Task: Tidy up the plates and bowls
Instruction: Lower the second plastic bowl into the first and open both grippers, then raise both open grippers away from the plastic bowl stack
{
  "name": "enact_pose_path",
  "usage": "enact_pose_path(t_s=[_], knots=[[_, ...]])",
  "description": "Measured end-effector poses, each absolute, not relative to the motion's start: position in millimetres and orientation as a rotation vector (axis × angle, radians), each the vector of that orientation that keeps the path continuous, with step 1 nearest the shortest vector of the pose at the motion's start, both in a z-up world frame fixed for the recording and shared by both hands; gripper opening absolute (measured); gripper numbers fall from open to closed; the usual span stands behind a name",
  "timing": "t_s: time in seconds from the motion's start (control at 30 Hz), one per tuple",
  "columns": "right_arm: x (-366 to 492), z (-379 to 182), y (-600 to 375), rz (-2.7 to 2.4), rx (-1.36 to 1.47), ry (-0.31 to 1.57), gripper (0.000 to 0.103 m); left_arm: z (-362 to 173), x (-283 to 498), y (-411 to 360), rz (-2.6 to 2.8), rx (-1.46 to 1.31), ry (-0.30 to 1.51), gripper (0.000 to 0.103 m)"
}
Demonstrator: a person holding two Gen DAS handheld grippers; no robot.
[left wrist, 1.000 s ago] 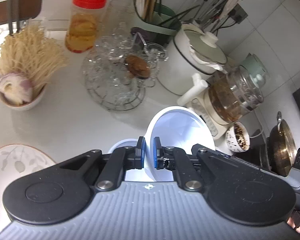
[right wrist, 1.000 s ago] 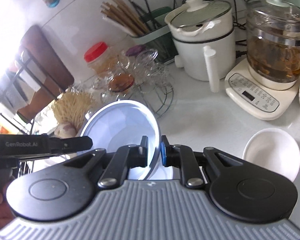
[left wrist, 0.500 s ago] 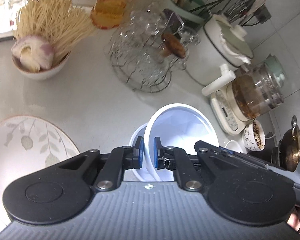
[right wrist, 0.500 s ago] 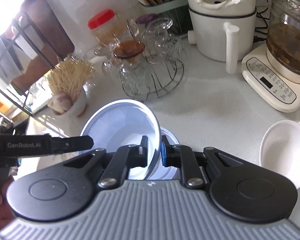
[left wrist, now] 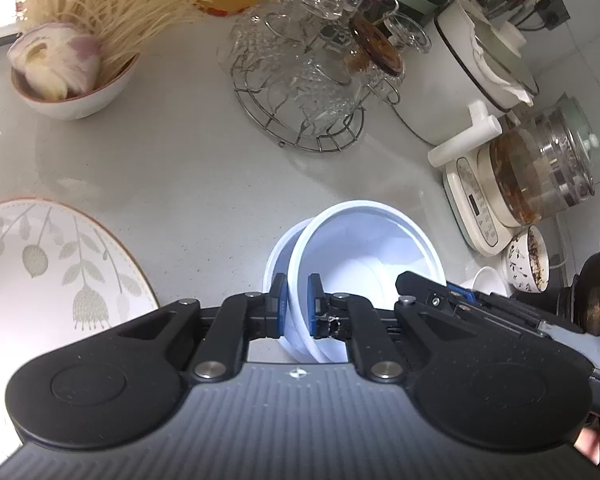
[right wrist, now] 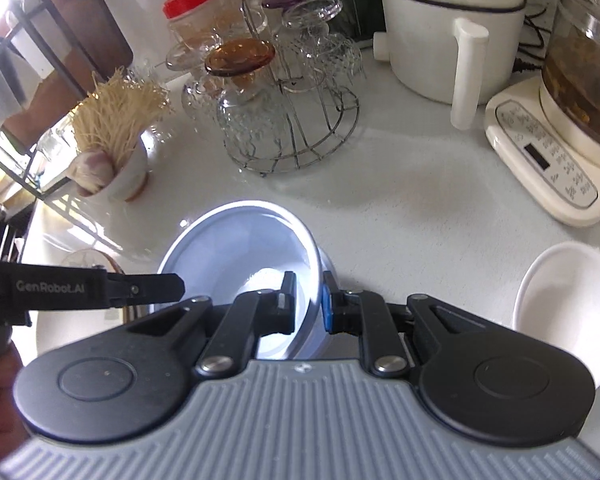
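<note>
White everywhere on this table (left wrist: pixel 204 184). Left wrist view, going left to right: a leaf-print plate (left wrist: pixel 52 264) at the left edge, noodle bowl (left wrist: pixel 76 92) upper left, wire glass rack (left wrist: pixel 304 92) top middle, then the white bowl (left wrist: pixel 364 256) in the lower middle, tilted over a second bowl (left wrist: pixel 278 252) under it. Left tool (left wrist: pixel 298 308) is clamped on the tilted bowl's rim. Right wrist view: right tool (right wrist: pixel 309 304) is clamped on the opposite rim of that same bowl, and a small white dish (right wrist: pixel 568 304) sits at the right edge, well apart.
</note>
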State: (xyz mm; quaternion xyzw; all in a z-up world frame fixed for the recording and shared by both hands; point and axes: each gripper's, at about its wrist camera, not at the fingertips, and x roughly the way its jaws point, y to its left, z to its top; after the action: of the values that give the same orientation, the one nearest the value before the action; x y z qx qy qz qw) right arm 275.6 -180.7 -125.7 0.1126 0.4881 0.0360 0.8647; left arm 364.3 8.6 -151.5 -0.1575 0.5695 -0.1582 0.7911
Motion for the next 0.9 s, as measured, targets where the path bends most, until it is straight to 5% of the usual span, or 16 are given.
enact_pose_path(t_s=[0.33, 0.53, 0.7, 0.9], knots=[[275.4, -136.3, -192.0, 0.072, 0.275, 1.064, 0.017, -152.9, 371.2, -5.0, -0.333, -0.3, 1.237, 0.01], [271.8, -134.0, -192.2, 0.095, 0.293, 1.051, 0.038, -155.1, 367.1, -8.5, -0.327, -0.302, 1.25, 0.011], [267.8, -126.1, -192.6, 0.089, 0.292, 1.016, 0.039, -147.7, 361.3, -4.0, -0.313, -0.293, 1.218, 0.039], [257.4, -108.8, -195.2, 0.069, 0.292, 0.929, 0.039, -130.4, 356.5, 0.3, -0.318, -0.278, 1.166, 0.04]])
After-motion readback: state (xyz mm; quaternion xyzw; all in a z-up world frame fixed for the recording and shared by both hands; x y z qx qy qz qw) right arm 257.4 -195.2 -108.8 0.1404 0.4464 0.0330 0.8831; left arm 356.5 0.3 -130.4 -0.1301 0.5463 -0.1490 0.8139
